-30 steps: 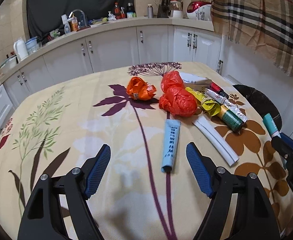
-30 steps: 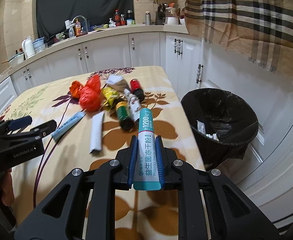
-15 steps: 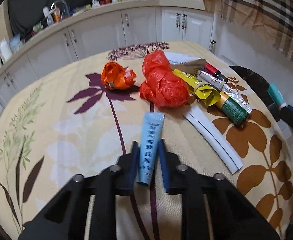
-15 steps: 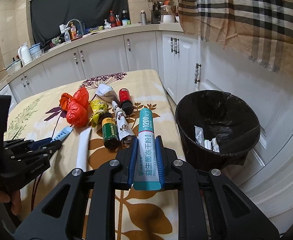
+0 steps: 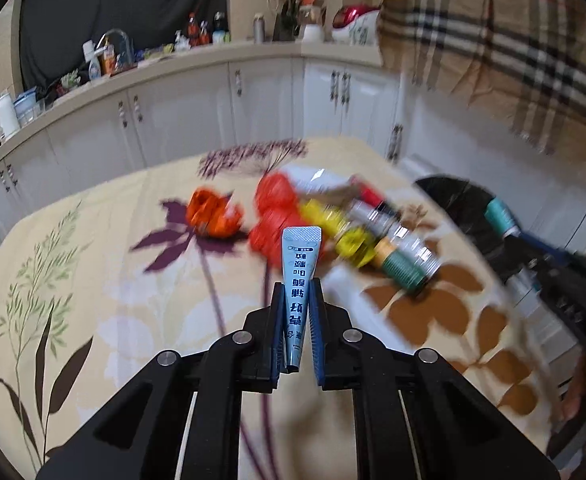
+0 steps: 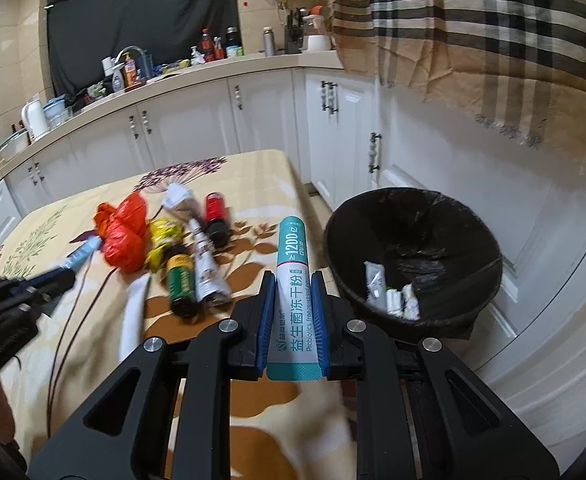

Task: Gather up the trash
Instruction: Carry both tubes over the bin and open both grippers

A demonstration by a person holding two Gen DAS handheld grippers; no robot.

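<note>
My left gripper (image 5: 296, 300) is shut on a light blue tube (image 5: 300, 264) and holds it above the table. My right gripper (image 6: 292, 292) is shut on a teal and white probiotics tube (image 6: 295, 292), held near the table's right edge. The black-lined trash bin (image 6: 413, 256) stands on the floor to the right and holds several small white packets. On the floral tablecloth (image 5: 93, 280) lie an orange bag (image 5: 213, 214), a red bag (image 6: 127, 232), a yellow wrapper (image 6: 165, 236), a green can (image 6: 181, 280), a white strip (image 6: 135, 312) and a red-capped bottle (image 6: 216, 216).
White kitchen cabinets (image 6: 193, 120) with a cluttered counter run behind the table. A plaid cloth (image 6: 473, 40) hangs at the upper right. The right gripper with its tube also shows at the right edge of the left wrist view (image 5: 505, 220).
My left gripper closed on the light blue tube and lifted it off the table. My right gripper, still holding its tube, moved toward the bin.
</note>
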